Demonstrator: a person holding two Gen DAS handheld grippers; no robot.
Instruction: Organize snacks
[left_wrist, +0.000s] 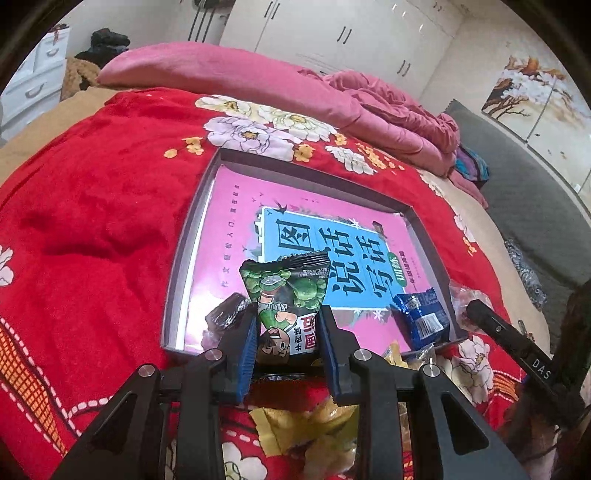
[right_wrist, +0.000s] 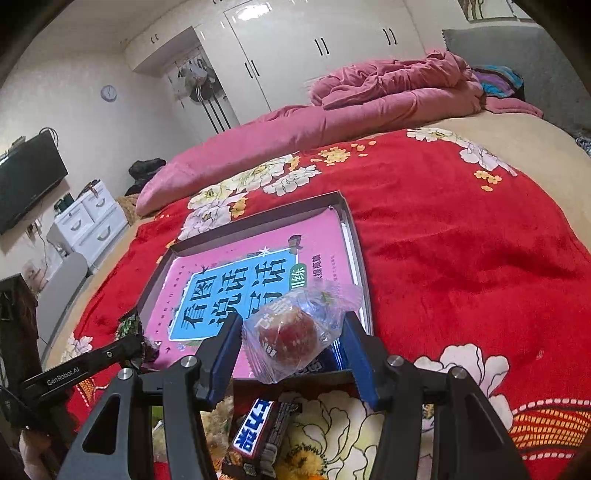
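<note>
A shallow grey box (left_wrist: 192, 221) with a pink and blue book inside lies on the red floral bedspread; it also shows in the right wrist view (right_wrist: 354, 236). My left gripper (left_wrist: 289, 325) is shut on a green pea snack packet (left_wrist: 288, 291) over the box's near edge. My right gripper (right_wrist: 291, 332) is shut on a clear wrapper with a reddish round snack (right_wrist: 291, 332) above the box's near right corner. A dark packet (left_wrist: 225, 314) and a blue packet (left_wrist: 423, 319) lie in the box.
Yellow-wrapped snacks (left_wrist: 310, 424) lie on the bedspread below my left gripper. A dark chocolate bar (right_wrist: 258, 432) lies below my right gripper. A pink quilt (right_wrist: 369, 107) is piled at the far side of the bed. The right gripper's body (left_wrist: 517, 350) shows at right.
</note>
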